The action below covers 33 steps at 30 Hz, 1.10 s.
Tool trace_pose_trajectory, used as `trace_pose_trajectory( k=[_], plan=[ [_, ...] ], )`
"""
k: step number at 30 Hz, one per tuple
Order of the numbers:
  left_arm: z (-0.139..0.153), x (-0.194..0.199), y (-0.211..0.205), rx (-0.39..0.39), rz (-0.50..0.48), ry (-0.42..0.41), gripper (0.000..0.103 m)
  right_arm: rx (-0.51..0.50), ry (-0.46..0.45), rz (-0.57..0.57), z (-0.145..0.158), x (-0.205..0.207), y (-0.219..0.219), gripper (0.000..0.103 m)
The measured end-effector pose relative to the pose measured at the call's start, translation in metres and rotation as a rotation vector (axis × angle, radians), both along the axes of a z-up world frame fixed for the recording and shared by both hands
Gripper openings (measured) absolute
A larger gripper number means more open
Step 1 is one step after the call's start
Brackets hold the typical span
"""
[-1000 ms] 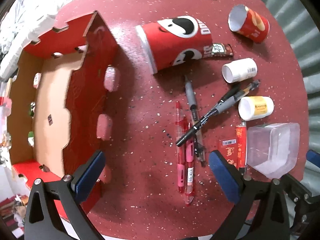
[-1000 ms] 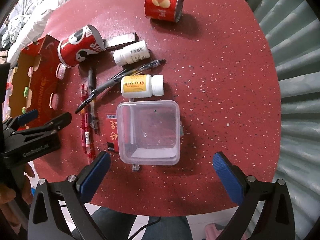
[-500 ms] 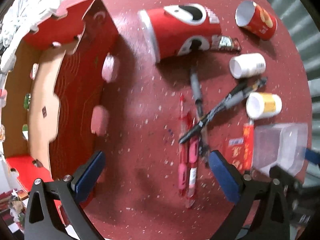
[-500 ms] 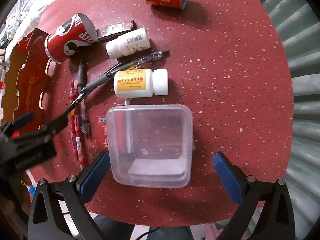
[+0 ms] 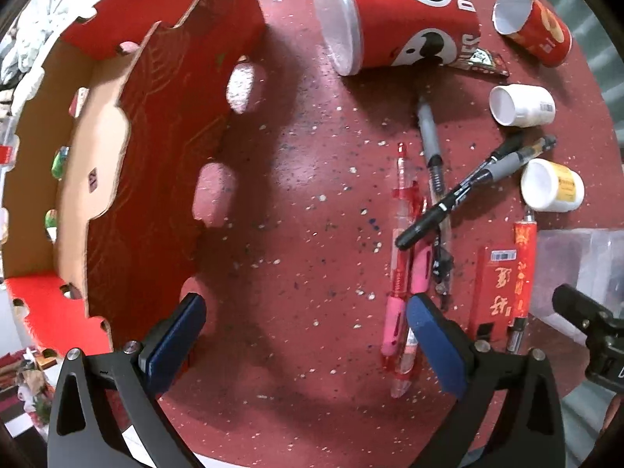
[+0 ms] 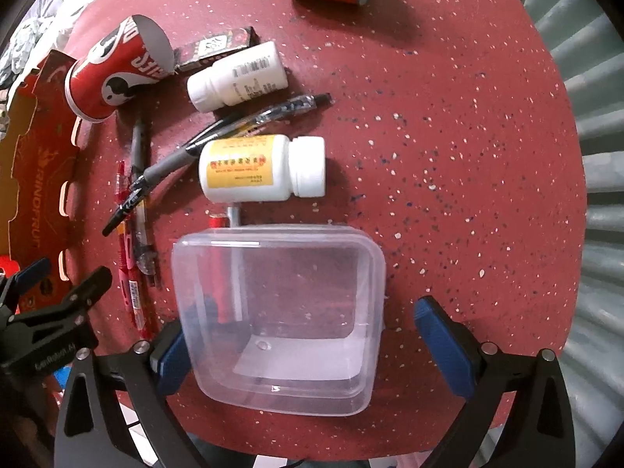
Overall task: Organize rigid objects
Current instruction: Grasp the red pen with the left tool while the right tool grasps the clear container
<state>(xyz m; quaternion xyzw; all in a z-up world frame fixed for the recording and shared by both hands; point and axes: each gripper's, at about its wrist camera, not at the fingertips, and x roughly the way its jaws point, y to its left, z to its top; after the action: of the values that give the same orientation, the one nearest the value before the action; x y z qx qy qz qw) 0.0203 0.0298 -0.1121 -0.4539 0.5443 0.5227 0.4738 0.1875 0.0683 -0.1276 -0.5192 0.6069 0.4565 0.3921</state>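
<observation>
Closer now, right gripper [image 6: 300,347] straddles clear, empty plastic box [image 6: 280,312]

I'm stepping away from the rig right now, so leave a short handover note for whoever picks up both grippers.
Left gripper: open, empty, low over the table beside the pink pens.
Right gripper: open, straddling the clear plastic container, not closed on it.
Cardboard box sits at the left.
Loose on the table: large chip can, small can, white bottle, yellow-label bottle, black pens, red packet.
Nothing visibly sorted yet; everything is left.
</observation>
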Motion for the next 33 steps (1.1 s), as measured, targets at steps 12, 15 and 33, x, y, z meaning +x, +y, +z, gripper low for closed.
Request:
trace_pose_trajectory(
  k=[12, 15, 33],
  plan=[
    [-0.031, -0.011, 0.016, 0.041, 0.004, -0.004, 0.103, 0.000, 0.005, 0.019, -0.006, 0.002, -0.001, 0.093],
    [-0.031, -0.012, 0.018, 0.047, -0.011, -0.023, 0.103, -0.002, 0.008, 0.030, -0.005, -0.001, 0.002, 0.093],
    [-0.032, -0.015, 0.019, 0.046, 0.053, -0.052, 0.103, 0.000, -0.018, 0.065, -0.002, -0.028, 0.001, 0.093]
  ],
)
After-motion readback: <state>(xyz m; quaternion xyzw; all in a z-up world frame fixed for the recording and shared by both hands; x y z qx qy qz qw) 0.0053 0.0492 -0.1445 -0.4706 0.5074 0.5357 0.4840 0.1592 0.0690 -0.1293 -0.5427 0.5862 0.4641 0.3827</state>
